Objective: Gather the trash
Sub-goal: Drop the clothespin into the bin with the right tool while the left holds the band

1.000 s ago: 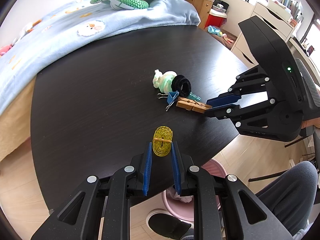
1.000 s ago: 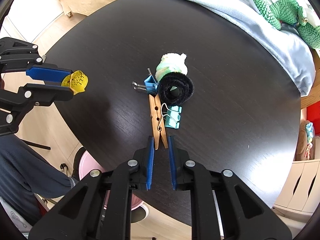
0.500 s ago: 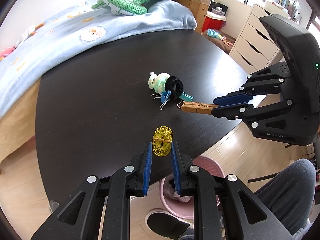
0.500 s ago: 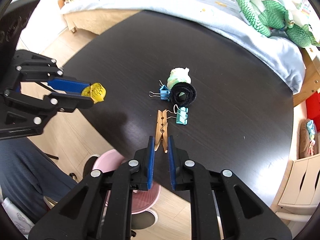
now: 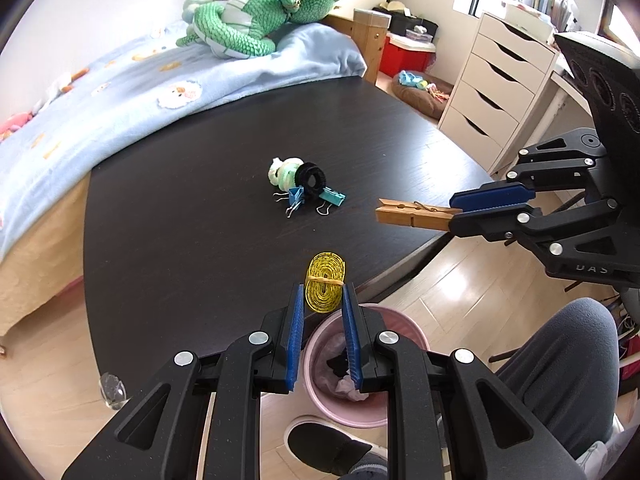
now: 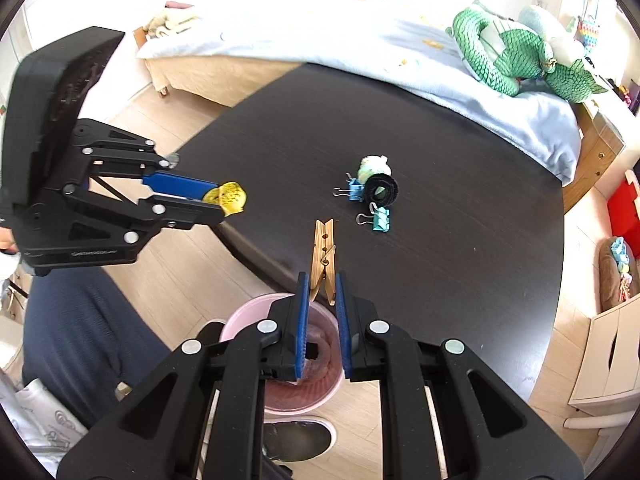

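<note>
My left gripper [image 5: 322, 294] is shut on a yellow coiled band [image 5: 325, 282], held in the air above the table's near edge; it also shows in the right wrist view [image 6: 227, 198]. My right gripper [image 6: 322, 285] is shut on a wooden clothespin [image 6: 324, 255], also lifted; the left wrist view shows the clothespin [image 5: 414, 215] too. A pink trash bin [image 5: 362, 364] stands on the floor below both grippers, with trash inside. On the dark round table [image 5: 192, 208] lie a pale green wad [image 5: 285, 170], a black coiled strap [image 5: 313, 179] and two blue binder clips [image 5: 332, 199].
A bed with a blue blanket [image 5: 120, 92] and a green plush toy [image 5: 248, 24] borders the table's far side. White drawers [image 5: 504, 92] stand to the right. The person's leg [image 5: 560, 368] and shoe [image 5: 320, 444] are beside the bin.
Both grippers have pulled back and up from the table with the yellow band and the clothespin. The pink bin has come more fully into view below them.
</note>
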Tool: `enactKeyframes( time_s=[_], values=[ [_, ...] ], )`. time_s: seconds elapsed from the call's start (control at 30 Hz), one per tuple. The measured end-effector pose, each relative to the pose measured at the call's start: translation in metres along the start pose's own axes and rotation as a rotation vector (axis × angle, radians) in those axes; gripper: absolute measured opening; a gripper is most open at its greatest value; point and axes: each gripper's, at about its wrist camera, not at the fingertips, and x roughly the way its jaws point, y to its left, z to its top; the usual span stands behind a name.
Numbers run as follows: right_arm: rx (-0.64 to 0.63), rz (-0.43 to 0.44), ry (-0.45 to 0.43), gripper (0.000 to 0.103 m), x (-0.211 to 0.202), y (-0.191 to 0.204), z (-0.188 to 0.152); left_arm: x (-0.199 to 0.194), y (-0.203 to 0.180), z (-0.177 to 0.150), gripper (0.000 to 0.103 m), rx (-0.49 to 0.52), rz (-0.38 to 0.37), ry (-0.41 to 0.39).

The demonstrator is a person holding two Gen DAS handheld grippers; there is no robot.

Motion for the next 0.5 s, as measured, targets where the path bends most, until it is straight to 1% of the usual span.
enactKeyframes(
  time_s=[0.17, 0.33, 0.5],
  values=[
    [-0.005, 0.009, -0.027, 0.013, -0.018, 0.013, -0.013, -0.015, -0.011, -0.008, 0.019, 0.007, -0.002, -0.024],
    [-0.002, 0.032, -0.029, 0.013, -0.023, 0.024, -0.028, -0.029, -0.017, -0.016, 0.019, 0.007, -0.010, -0.045],
    [-0.002, 0.055, -0.019, 0.013, -0.022, 0.030, -0.036, -0.034, -0.020, -0.022, 0.019, 0.001, -0.017, -0.047]
  ],
)
